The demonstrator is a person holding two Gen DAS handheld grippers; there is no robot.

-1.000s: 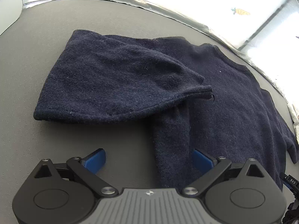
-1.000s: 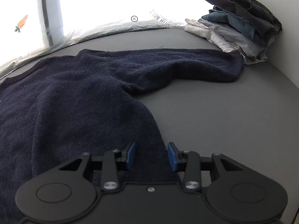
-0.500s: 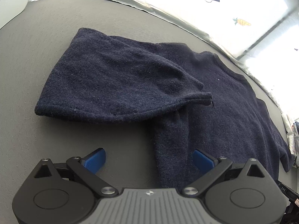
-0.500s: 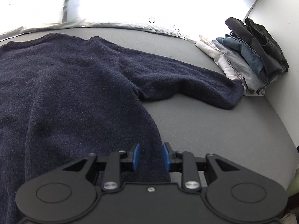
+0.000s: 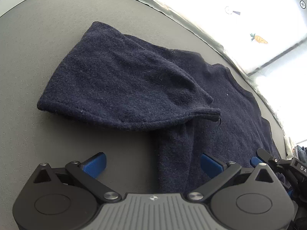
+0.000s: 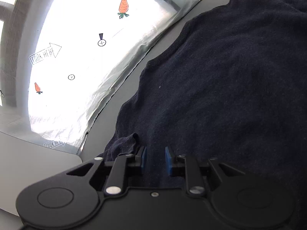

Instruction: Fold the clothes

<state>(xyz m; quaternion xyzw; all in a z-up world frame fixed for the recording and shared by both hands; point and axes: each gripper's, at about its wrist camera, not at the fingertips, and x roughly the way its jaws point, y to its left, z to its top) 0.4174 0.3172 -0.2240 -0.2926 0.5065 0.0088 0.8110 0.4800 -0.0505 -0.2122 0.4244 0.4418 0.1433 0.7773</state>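
**A:** Since that dark navy knitted sweater (image 5: 220,103) is thick, fuzzy wool-type stuff, I'd guess it handles soft and floppy with a bit of weight — it'll sag off any single pinch point, but it shouldn't slip on the grey felt-like table top (image 5: 38,48). One sleeve is folded across the body with its cuff lying on top; the rest is spread flat toward the bright window film.

**B:** Agreed. Where would you grab it?

**A:** Hems and cuffs, where the knit is doubled and firmer. The side edge works too (the middle of a panel would just bunch up).

**B:** And the tools?

**A:** The left gripper (image 5: 152,164) has its blue pads spread wide, holding nothing — it hovers low at the near end, with the sweater's lower side edge running between the two pads. The right gripper (image 6: 155,160) shows up at the far right of the left view, over the same near edge. In its own view the pads sit close together with dark knit between them, a small fold bunched just beside the left pad. I read that as pinching the fabric, though there's a narrow gap.
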